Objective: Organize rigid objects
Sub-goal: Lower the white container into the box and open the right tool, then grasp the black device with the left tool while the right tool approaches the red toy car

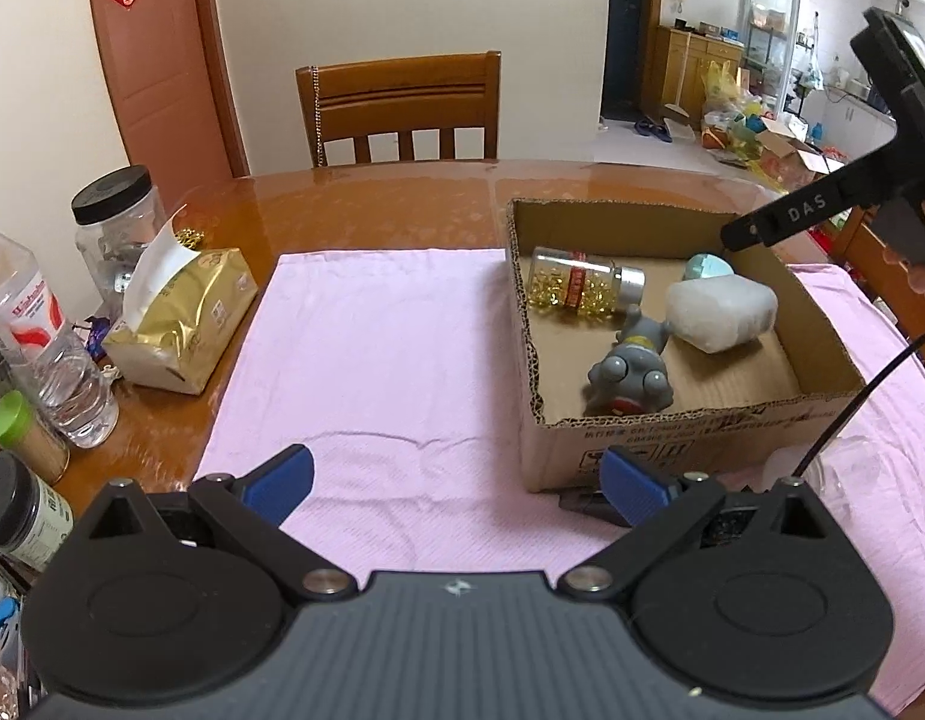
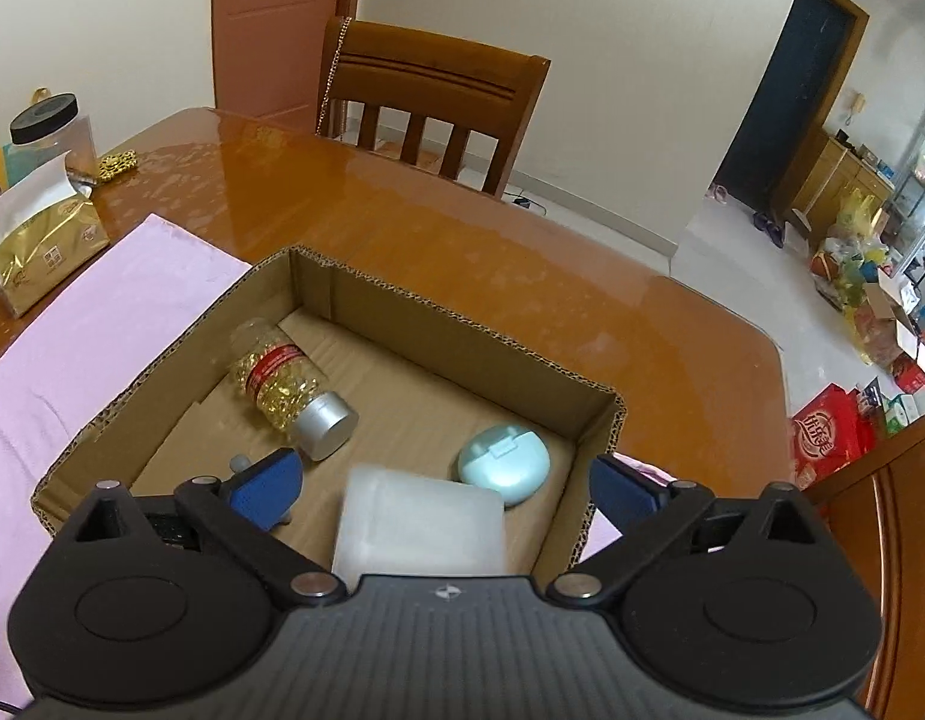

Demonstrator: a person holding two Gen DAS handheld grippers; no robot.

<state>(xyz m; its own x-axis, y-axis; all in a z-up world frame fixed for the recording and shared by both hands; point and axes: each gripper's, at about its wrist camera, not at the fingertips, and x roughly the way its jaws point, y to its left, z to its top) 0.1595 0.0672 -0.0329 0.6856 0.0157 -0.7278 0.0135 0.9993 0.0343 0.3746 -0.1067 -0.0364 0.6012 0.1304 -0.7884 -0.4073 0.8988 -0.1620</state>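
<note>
Both grippers, left point(image 1: 456, 483) and right point(image 2: 441, 480), hover with fingers released and empty, because the capsule bottle point(image 2: 282, 381), grey toy point(image 1: 630, 372), white block point(image 2: 417, 525) and teal case point(image 2: 503, 457) already lie gathered inside the cardboard box point(image 2: 462, 318) on the desk point(image 2: 462, 228).

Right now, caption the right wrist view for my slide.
Open right gripper above cardboard box holding capsule bottle, white container, teal case.

Glossy wooden table point(image 1: 372, 204), wooden chair point(image 1: 399, 111) behind, pale walls, reddish door point(image 1: 156, 60).
</note>
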